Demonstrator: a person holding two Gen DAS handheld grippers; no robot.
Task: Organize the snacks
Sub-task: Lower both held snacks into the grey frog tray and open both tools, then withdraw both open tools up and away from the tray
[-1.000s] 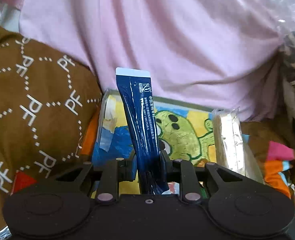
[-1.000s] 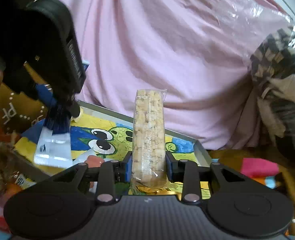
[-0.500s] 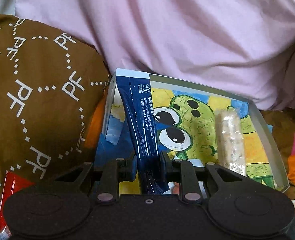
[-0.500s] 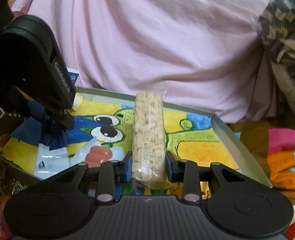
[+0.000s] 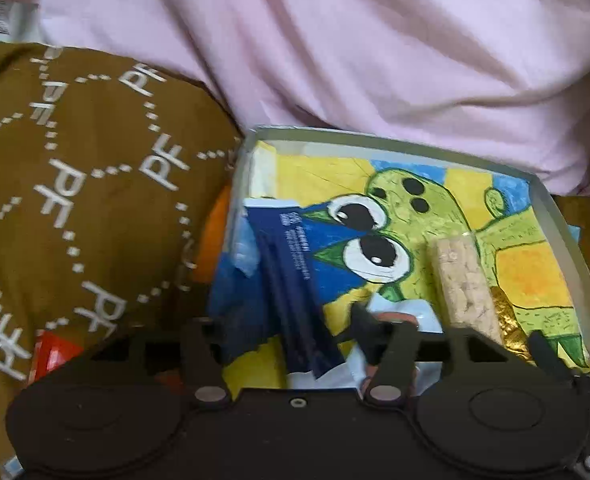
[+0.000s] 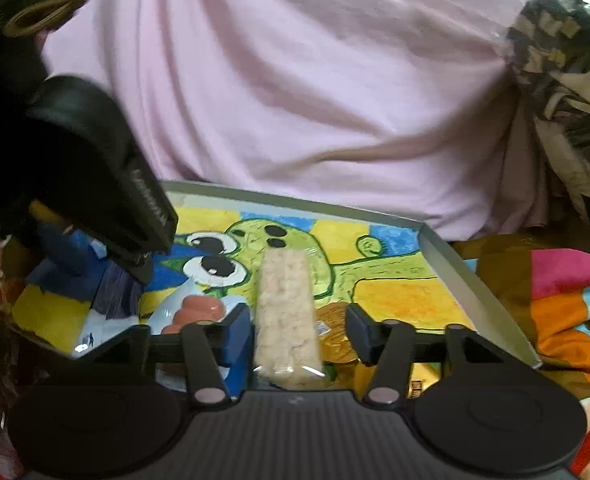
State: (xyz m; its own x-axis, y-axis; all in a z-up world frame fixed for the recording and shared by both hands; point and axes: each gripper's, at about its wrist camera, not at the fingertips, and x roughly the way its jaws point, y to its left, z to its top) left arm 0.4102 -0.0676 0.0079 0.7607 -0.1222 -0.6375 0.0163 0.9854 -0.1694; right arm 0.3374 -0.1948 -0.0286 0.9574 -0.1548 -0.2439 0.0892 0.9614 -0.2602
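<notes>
A shallow box with a green cartoon creature painted inside lies ahead, also in the right wrist view. My left gripper is open over its left part; a dark blue snack packet lies loose between the fingers. My right gripper is open; a clear-wrapped rice cracker bar lies between its fingers on the box floor, also seen in the left wrist view. The left gripper's body shows at the left of the right wrist view.
A gold-wrapped snack and a sausage pack lie in the box's near part. A brown patterned cushion borders the box on the left, pink cloth behind it, a colourful striped blanket on the right.
Both grippers lowered into the box and opened. The blue packet and the rice cracker bar were let go and now lie in the box.
</notes>
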